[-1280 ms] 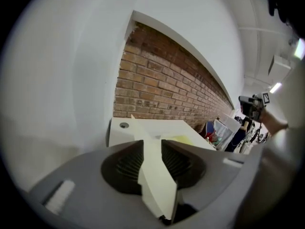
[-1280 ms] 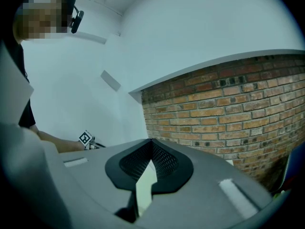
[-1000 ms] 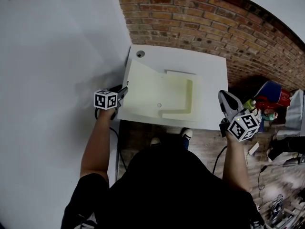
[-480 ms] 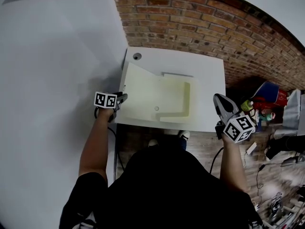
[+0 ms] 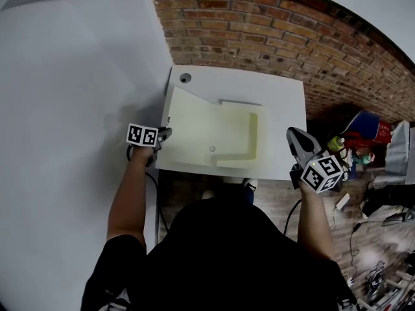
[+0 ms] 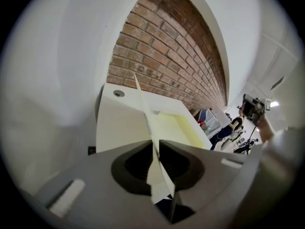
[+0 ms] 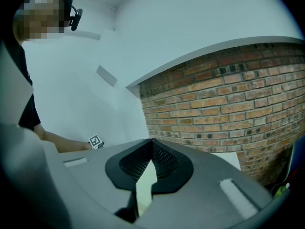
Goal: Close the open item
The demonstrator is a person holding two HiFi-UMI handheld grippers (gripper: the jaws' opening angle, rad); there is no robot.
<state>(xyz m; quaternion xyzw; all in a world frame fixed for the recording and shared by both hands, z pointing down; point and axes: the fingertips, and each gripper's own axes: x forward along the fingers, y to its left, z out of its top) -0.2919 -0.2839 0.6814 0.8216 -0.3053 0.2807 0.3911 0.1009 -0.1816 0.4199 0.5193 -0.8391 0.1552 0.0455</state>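
A large pale cream flat box (image 5: 207,125) lay on the white surface (image 5: 285,96), which stood against a red brick wall (image 5: 292,37). The box covered most of the near left part of the surface, and its near edge ran along the surface's near edge. A small round hole (image 5: 186,78) showed in the far left corner of the surface. From above you could see into a deeper yellow dip in the box, so it looked open, though it was hard to tell just what sort of box it was. The left gripper (image 5: 165,133) was at the near left corner of the box. Its fingers had just been closing, and in the left gripper view they pinched a thin cream flap (image 6: 147,118) that stood on its edge between them. The right gripper (image 5: 295,135) hung by the near right corner of the surface, beside the box and not touching it. Its fingers were together with nothing in them. So the job looked like it had only begun: the grip was made, but the box was not shut yet. The flap had yet to be swung over and pressed flat.
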